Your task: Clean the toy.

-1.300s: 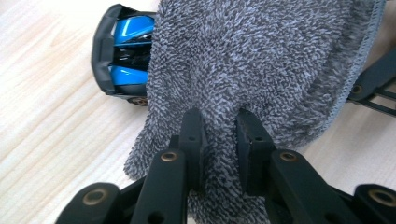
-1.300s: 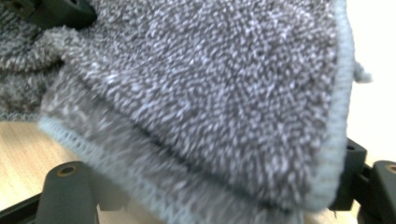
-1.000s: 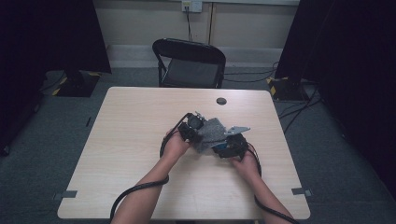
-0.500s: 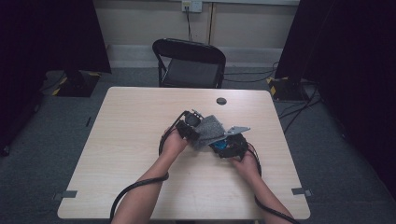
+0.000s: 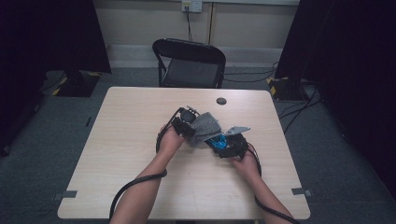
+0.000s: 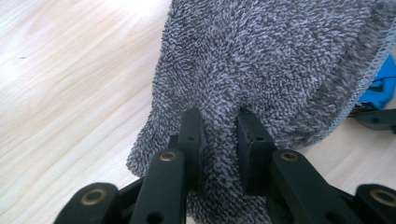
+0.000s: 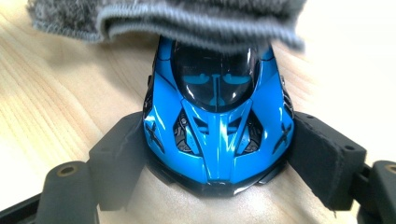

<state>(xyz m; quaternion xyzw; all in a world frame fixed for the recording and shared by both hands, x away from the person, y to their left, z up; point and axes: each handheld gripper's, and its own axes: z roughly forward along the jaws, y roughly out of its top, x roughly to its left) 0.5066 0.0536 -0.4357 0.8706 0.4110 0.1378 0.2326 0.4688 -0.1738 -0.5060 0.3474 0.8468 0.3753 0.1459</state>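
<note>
Left gripper (image 6: 218, 140) is pinching a fold of the grey cloth (image 6: 275, 65); its jaws are standing nearly together with the pile bunching between the pads. Right gripper (image 7: 215, 154) is clamping the blue toy car (image 7: 217, 126) across its nose, one pad pressing on each flank just behind the front corners, so the jaws are standing wide on a wide thing.

Position: in the high view both grippers are meeting near the middle of the table (image 5: 140, 116), a little toward the person's right, with the cloth (image 5: 205, 127) draping from the left gripper (image 5: 186, 122) over the car (image 5: 216, 140) held by the right gripper (image 5: 231, 145). In the right gripper view the cloth's hemmed edge (image 7: 196, 23) is lying over the roof, and the windscreen is showing below it. Work in hand is reading as wiping the car.

Handling judgement, car: looking light, rigid, glossy and hard, hence probably slippery under the pads. The body is tapering toward the nose, so a firm wiping stroke could be squeezing it forward out of the grip. A hold further back on the straighter flanks would be seating better. Small vents and thin front trim are looking fragile; keeping pressure off them.

Handling judgement, cloth: soft, limp, fluffy, very light. It is folding wherever taken; a pinch on a thick gathered fold, as now, is seeming secure. The stitched hem is the firmer place to take
</note>
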